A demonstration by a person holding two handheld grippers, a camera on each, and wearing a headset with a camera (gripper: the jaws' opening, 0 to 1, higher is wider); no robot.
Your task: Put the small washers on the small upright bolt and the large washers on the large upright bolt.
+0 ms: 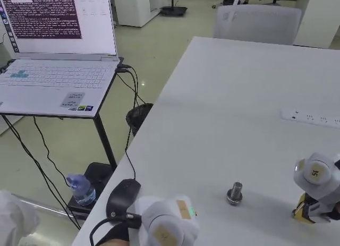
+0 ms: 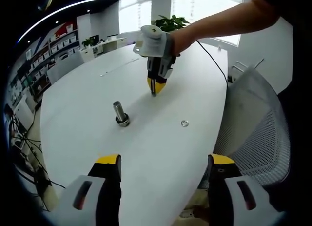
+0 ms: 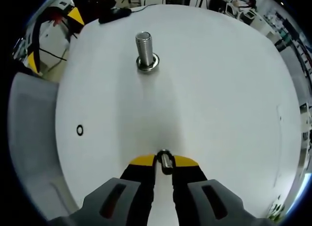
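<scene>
The right gripper [image 3: 165, 163] has its jaws drawn almost together, pinching a small metal piece [image 3: 165, 160] between the yellow tips. The piece is too small to tell whether it is a washer or a bolt. In the left gripper view this gripper points straight down, its tips at the surface of the white desk [image 3: 219, 99]. Ahead of it, with plain desk surface between, the large bolt [image 3: 145, 46] stands upright. There is a ring at its foot, and I cannot tell whether that is a washer or the bolt's own head. Off to one side a single washer [image 3: 79, 130] lies flat, well apart from the bolt and near the desk edge, where a grey mesh chair [image 2: 258, 133] stands.

The left gripper [image 2: 165, 161] is spread wide and holds nothing. It hangs at the near edge of the desk, facing the bolt and the right gripper beyond it. In the head view it sits just beside a black mouse [image 1: 123, 195] at the desk's corner.

Farther out, a white power strip [image 1: 313, 118] lies on the desk. Beside the desk an open laptop [image 1: 53, 70] rests on a stand, with cables [image 1: 127, 92] trailing down, and a water bottle [image 1: 81, 188] sits low beneath it
</scene>
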